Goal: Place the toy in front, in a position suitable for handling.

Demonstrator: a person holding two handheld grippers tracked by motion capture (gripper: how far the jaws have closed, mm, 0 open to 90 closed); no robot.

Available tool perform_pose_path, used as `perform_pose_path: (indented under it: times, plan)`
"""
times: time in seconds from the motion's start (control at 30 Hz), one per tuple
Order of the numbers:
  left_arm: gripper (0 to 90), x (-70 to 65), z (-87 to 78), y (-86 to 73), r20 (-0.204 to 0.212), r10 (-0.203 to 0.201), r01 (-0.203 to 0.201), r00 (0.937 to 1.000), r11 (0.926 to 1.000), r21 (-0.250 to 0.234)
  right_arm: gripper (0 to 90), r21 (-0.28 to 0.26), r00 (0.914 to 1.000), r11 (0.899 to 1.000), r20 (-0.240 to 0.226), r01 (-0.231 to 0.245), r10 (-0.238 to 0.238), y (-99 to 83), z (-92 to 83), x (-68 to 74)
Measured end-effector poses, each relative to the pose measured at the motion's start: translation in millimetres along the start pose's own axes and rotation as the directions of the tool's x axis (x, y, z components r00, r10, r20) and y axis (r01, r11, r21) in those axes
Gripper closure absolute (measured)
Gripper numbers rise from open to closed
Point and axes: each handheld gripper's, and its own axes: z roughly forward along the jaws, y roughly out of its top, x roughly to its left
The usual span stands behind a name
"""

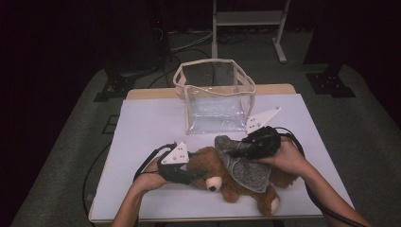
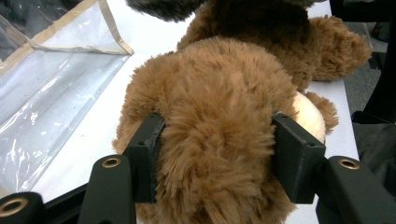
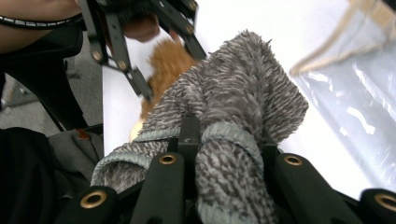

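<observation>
A brown teddy bear (image 1: 221,166) lies on its back on the white table cover, head toward the left. It wears a grey knitted garment (image 1: 246,168). My left gripper (image 1: 196,176) is shut on the bear's head (image 2: 219,107), one black pad pressed into the fur on each side. My right gripper (image 1: 236,151) is shut on a bunched fold of the grey garment (image 3: 233,93) at the bear's upper body, lifting it slightly. In the right gripper view the bear's brown fur (image 3: 168,60) shows behind the fold.
A clear plastic bag with beige trim (image 1: 215,97) stands open behind the bear, near the table's far edge. The white table cover (image 1: 151,123) stretches left and right of it. Cables trail from both grippers. A metal stand (image 1: 248,19) is on the floor beyond.
</observation>
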Motion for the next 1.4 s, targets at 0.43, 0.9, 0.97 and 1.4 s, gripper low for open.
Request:
perform_pose_path:
  times: [0.43, 0.9, 0.97, 1.4]
  plan:
    - [41.6, -1.0, 0.8, -4.1, 0.009, -0.003, 0.003, 1.0, 0.9999, 0.016, 72.2, 0.13, 0.995, 0.987, -0.045, 0.094, -0.089, 22.9, 52.0, 11.2]
    - [40.7, -1.0, -1.2, -5.8, 0.025, -0.007, 0.007, 0.9997, 0.9998, 0.017, 72.1, 0.059, 0.9942, 0.995, 0.078, -0.078, 0.073, -37.1, -26.9, -11.3]
    - [40.5, -1.7, -1.8, -6.3, 0.027, -0.008, 0.007, 0.9996, 0.9998, 0.019, 72.1, 0.055, 0.9915, 0.994, 0.091, -0.098, 0.093, -46.5, -33.4, -11.9]
    - [26.0, -0.1, -8.5, 0.0, 0.036, 0.006, -0.008, 0.9993, 0.9986, 0.052, 72.2, 0.009, 0.9909, 0.992, 0.048, -0.127, 0.126, -76.5, -21.9, -1.2]
